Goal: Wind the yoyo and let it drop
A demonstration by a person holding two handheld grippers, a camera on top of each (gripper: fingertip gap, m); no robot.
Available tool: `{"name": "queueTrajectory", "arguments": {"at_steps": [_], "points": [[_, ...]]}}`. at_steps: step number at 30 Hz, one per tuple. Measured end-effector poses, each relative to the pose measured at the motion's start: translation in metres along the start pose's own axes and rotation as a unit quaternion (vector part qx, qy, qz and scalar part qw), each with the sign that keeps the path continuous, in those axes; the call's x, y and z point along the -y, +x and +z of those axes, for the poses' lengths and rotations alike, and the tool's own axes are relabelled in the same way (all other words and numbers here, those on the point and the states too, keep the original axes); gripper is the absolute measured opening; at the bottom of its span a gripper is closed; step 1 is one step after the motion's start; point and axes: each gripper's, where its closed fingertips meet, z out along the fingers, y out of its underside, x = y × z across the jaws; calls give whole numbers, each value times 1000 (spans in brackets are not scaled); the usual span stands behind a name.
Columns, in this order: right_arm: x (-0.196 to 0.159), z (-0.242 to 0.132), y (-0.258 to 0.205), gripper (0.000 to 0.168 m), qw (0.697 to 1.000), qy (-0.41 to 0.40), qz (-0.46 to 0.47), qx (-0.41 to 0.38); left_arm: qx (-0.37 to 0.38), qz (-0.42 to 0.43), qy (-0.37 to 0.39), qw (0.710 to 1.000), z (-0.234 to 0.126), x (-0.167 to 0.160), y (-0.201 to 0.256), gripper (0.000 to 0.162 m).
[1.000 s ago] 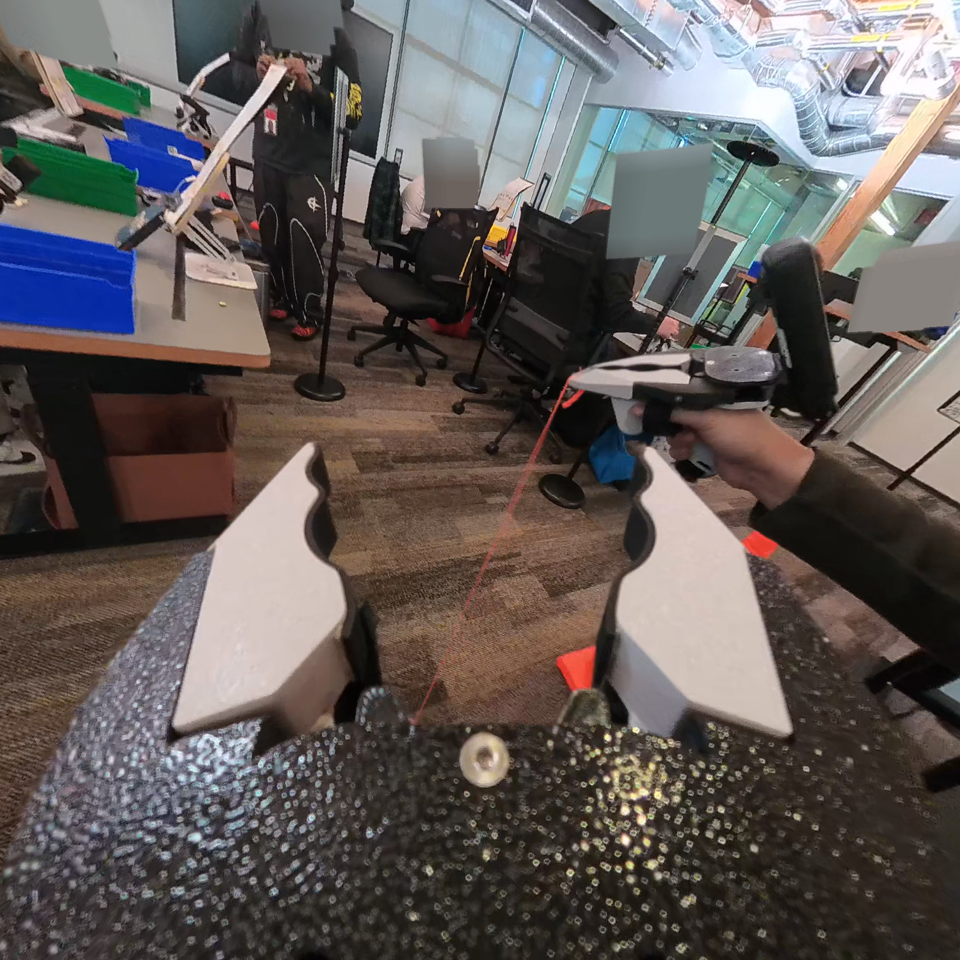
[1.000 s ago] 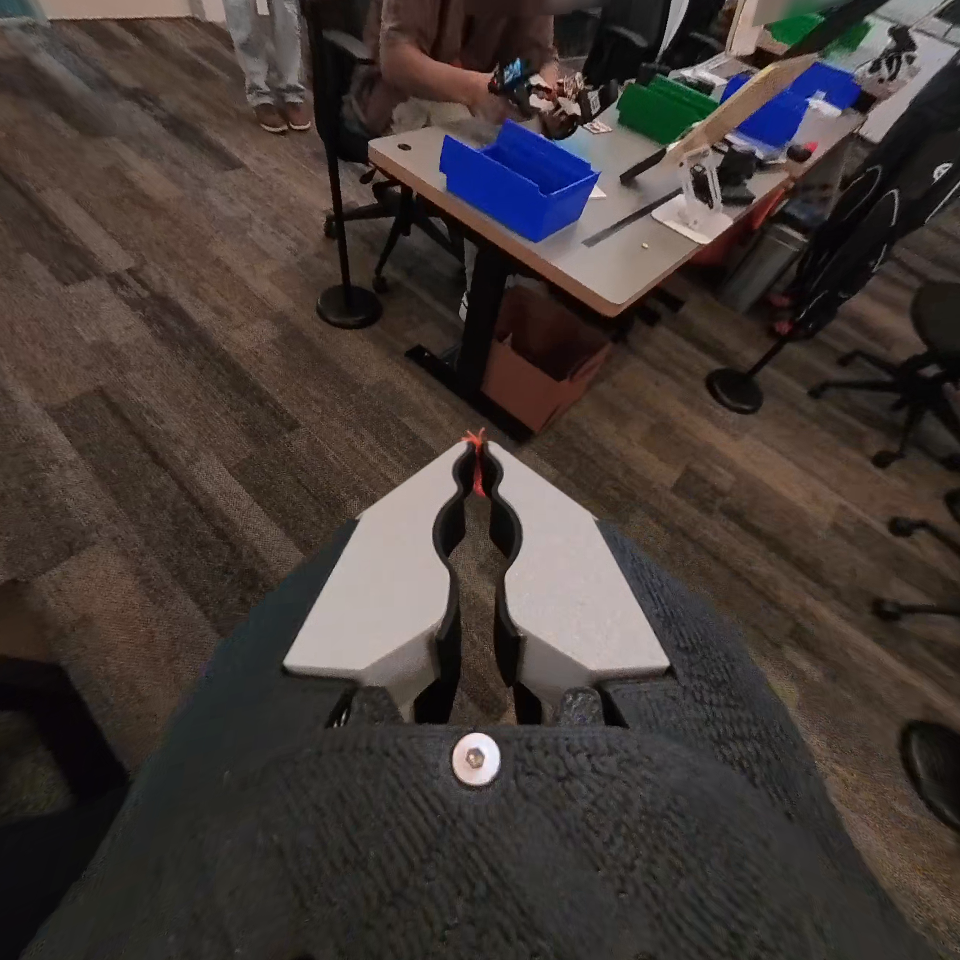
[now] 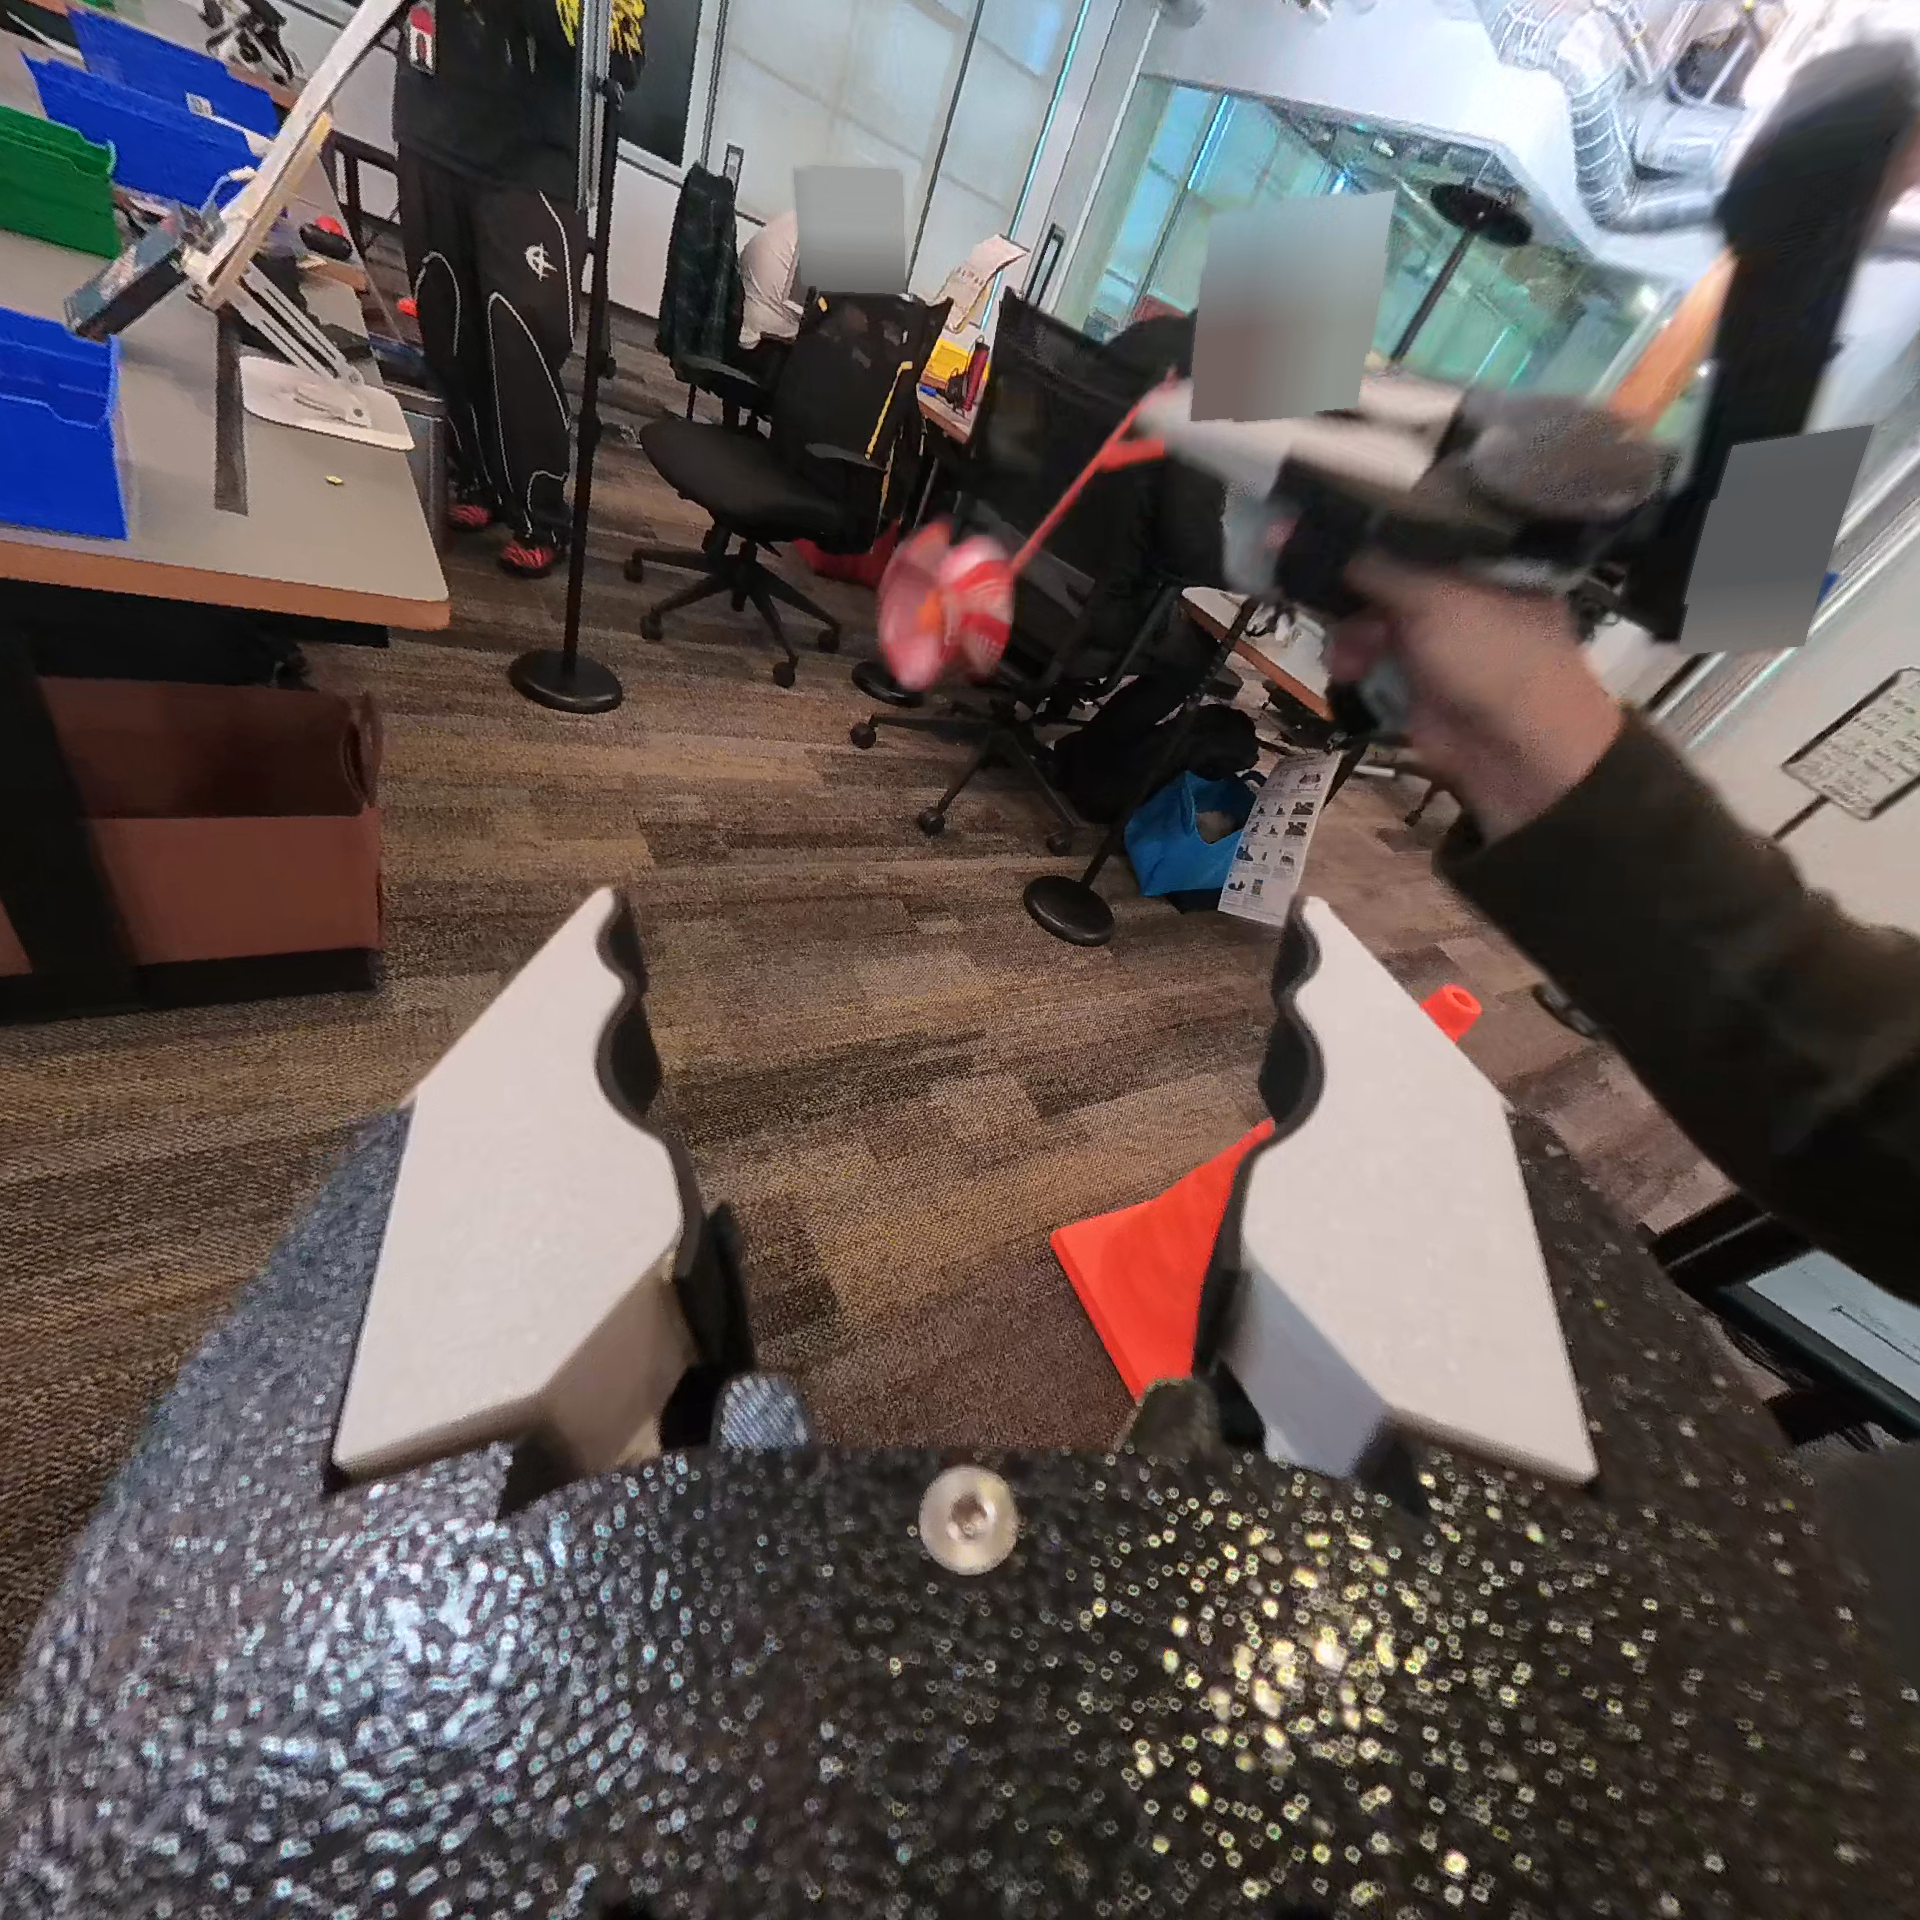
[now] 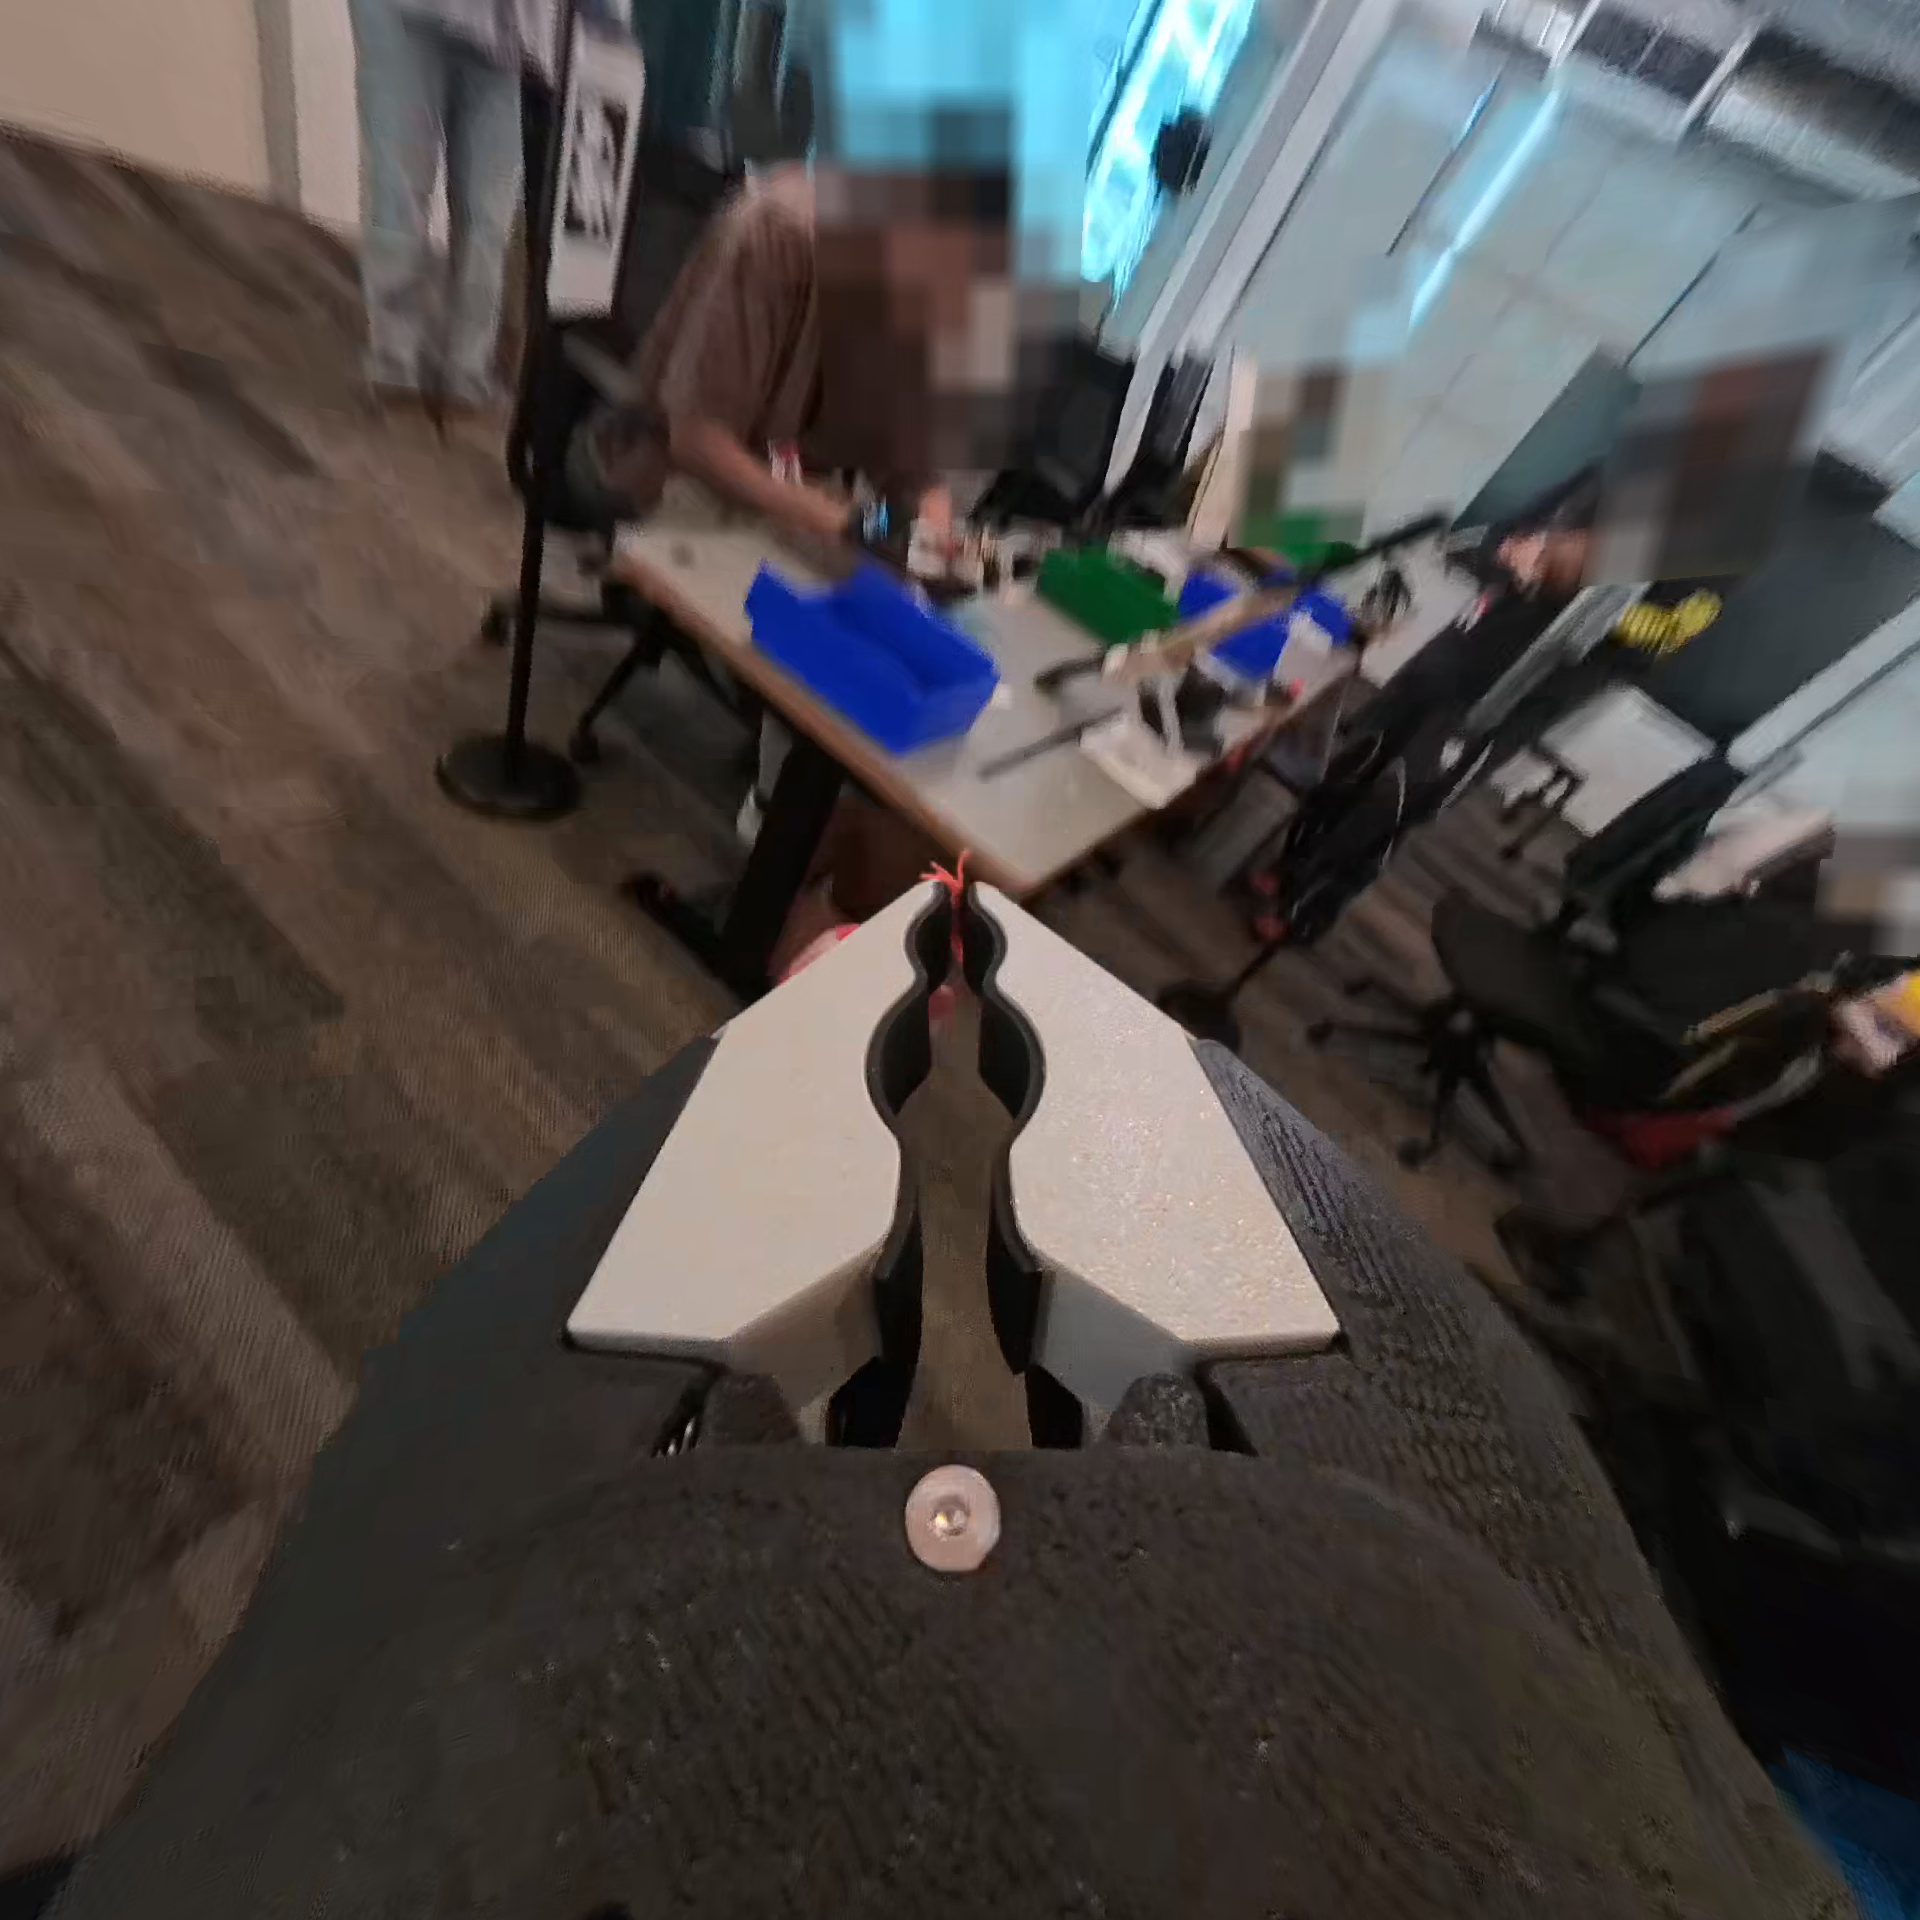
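Note:
A red and white yoyo (image 3: 943,613) hangs blurred in mid-air on a short red string (image 3: 1081,488). The string runs up to the tips of my right gripper (image 3: 1158,416), held by a hand at the upper right of the left wrist view. In the right wrist view my right gripper (image 4: 958,902) is shut on the red string (image 4: 954,925), whose frayed end sticks out past the fingertips. A bit of pink shows just under the tips. My left gripper (image 3: 956,935) is open and empty, low and nearer than the yoyo.
A grey desk (image 3: 260,540) with blue bins (image 3: 52,436) stands at the left, a cardboard box (image 3: 229,831) under it. Office chairs (image 3: 769,488), black stand bases (image 3: 566,681) and an orange cone (image 3: 1153,1247) are on the carpet. People stand and sit behind. My hands' fingertips stand some 25 centimetres from each other.
The right gripper has swung upward and its view now tilts up and blurs. The string was long and taut to below my left gripper; now it is short and the yoyo hangs high near the right gripper.

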Motion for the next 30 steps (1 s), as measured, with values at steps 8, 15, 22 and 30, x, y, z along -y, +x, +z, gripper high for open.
{"name": "queueTrajectory", "arguments": {"at_steps": [8,15,22,30], "points": [[-118,27,-49,0,991,-111,55,51,6,-4,-16,1000,3,-7,-5,119],[25,47,15,0,998,3,-6,62,-4,-15,-27,1000,9,-15,-2,119],[302,-118,160,0,945,307,-58,-98,-15,-12,-43,999,13,-20,8,119],[283,-103,154,0,966,236,-79,-72,-14,-4,-33,999,10,-8,11,120]]}}
